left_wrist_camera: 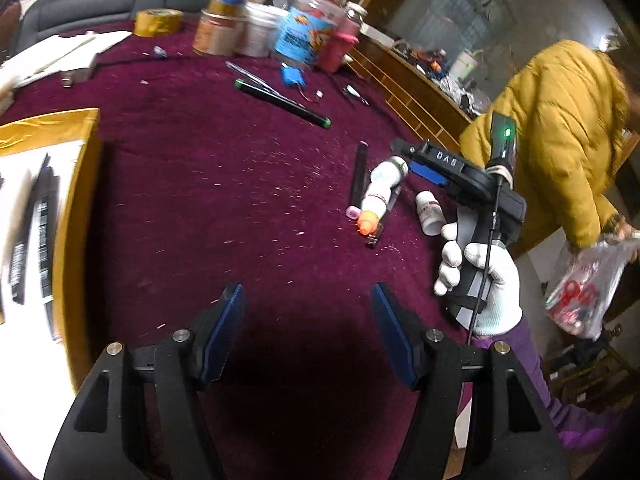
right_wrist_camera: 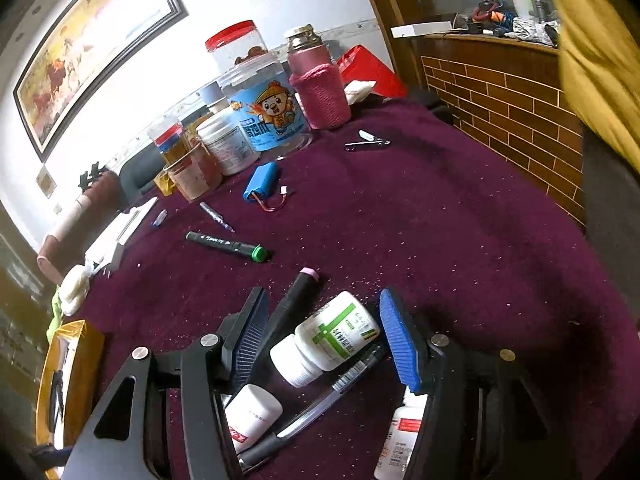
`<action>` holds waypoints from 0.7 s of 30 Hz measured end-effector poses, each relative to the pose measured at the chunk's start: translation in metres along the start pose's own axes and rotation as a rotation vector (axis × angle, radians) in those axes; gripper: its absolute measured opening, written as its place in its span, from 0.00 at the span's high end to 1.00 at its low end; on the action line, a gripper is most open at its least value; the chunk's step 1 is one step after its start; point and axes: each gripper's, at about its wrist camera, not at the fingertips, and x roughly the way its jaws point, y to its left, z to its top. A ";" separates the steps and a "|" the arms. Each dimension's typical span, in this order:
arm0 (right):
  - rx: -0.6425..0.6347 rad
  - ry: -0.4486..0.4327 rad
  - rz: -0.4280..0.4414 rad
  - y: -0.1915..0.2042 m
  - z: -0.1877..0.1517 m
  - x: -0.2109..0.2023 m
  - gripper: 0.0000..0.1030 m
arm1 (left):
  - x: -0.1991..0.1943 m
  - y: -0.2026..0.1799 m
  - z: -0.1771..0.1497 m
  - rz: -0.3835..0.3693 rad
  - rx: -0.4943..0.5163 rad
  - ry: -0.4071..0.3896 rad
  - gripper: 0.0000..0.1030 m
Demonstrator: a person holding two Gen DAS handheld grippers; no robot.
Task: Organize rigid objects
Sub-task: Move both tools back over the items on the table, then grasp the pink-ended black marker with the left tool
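My left gripper [left_wrist_camera: 308, 328] is open and empty, low over bare purple tablecloth. My right gripper [right_wrist_camera: 324, 332] is open, its blue pads either side of a white pill bottle with a green label [right_wrist_camera: 328, 340] lying on the cloth; it is not closed on it. The right gripper also shows in the left wrist view [left_wrist_camera: 430, 170], above the same bottle [left_wrist_camera: 386, 182]. Beside it lie a black marker with a pink end [right_wrist_camera: 298, 292], a clear pen [right_wrist_camera: 332, 392], a white bottle with an orange cap [left_wrist_camera: 372, 210] and another small white bottle [left_wrist_camera: 429, 212].
A gold-edged box [left_wrist_camera: 52, 216] holding dark pens sits at the left. A green-capped black marker [right_wrist_camera: 228, 245], a blue battery pack [right_wrist_camera: 261, 186], a silver pen [right_wrist_camera: 216, 216] and nail clippers [right_wrist_camera: 367, 142] lie mid-table. Jars and a pink flask [right_wrist_camera: 318, 88] stand at the back. A person in a yellow jacket [left_wrist_camera: 560, 140] stands at the right.
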 end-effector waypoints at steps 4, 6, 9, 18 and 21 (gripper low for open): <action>0.039 0.004 0.012 -0.009 0.002 -0.001 0.49 | 0.018 -0.011 0.011 0.014 0.029 0.022 0.38; 0.060 -0.005 0.016 -0.014 0.003 -0.002 0.49 | 0.024 -0.016 0.019 0.021 0.040 0.025 0.38; 0.082 -0.012 0.014 -0.018 0.004 -0.004 0.49 | 0.029 -0.019 0.027 0.025 0.050 0.027 0.38; 0.201 -0.047 0.041 -0.047 0.009 -0.015 0.47 | 0.069 -0.016 0.043 0.078 0.055 0.083 0.38; 0.244 -0.046 0.051 -0.055 0.010 -0.015 0.43 | 0.079 -0.018 0.046 0.086 0.062 0.094 0.38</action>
